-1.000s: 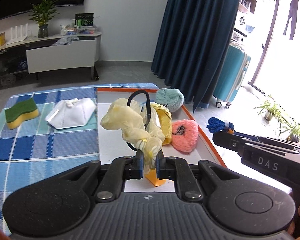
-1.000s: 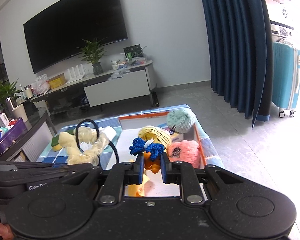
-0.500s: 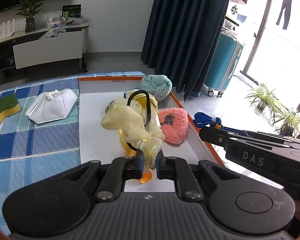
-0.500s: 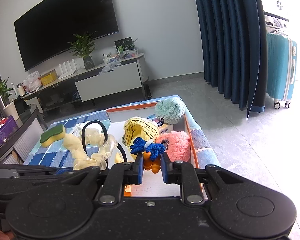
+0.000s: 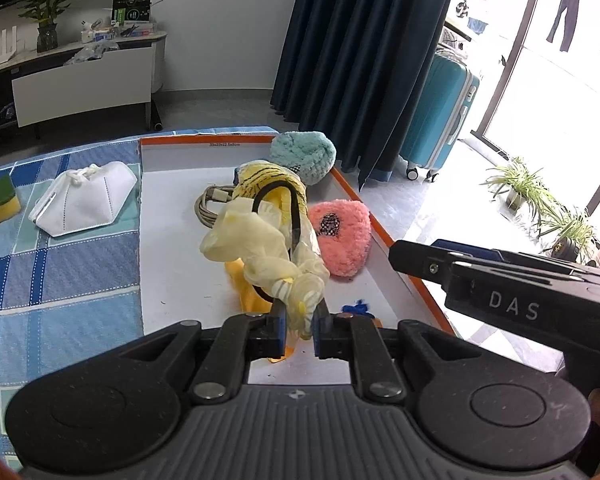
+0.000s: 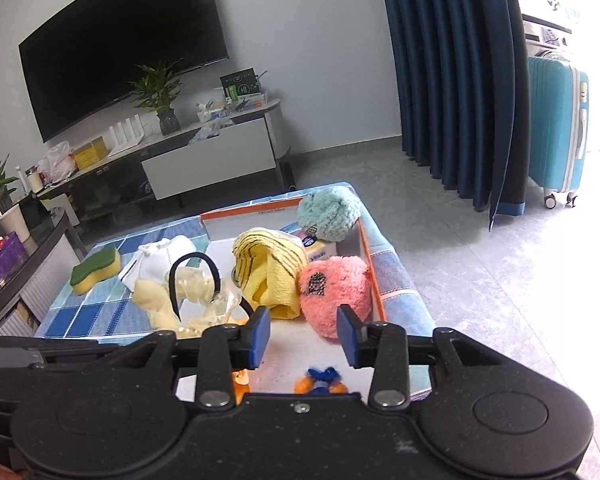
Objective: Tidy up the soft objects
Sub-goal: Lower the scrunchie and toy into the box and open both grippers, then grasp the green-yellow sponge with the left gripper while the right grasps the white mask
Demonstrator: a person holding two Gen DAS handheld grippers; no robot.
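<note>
Now the right gripper [image 6: 303, 334], its jaws just opened and empty, hovers over the blue-and-orange knotted toy [image 6: 320, 380] lying in the white orange-rimmed tray [image 5: 374, 226]. Alongside, the left gripper [image 5: 299, 326] pinches a crumpled pale-yellow rubber glove [image 5: 260, 252]; its looped black hair tie [image 5: 276, 204] could slip free outside the tray.

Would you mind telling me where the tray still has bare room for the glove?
The tray floor is bare along its left wall, between that wall and the cable coil. The right side is crowded: yellow cloth, pink puff, teal puff.
</note>
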